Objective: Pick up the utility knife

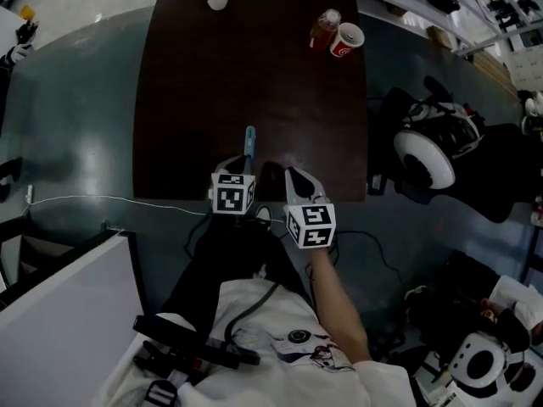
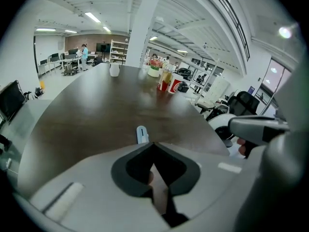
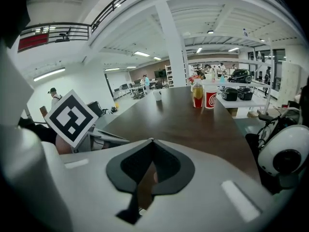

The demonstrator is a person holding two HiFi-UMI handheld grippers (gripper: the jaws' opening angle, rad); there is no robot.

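**Two closed tools at the near edge of the desk**

Dark desk (image 1: 195,75), seen from above. Left tool (image 1: 239,166) and right tool (image 1: 294,176) sit side by side over its near edge, each with jaws together and empty. The light-blue utility knife (image 1: 250,141) lies flat on the desk just beyond the left tool's tips. A red cup (image 1: 346,39) stands at the far end.

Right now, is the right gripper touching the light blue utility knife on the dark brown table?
Apart. The head view shows bare dark brown table between the right gripper and the light blue utility knife.
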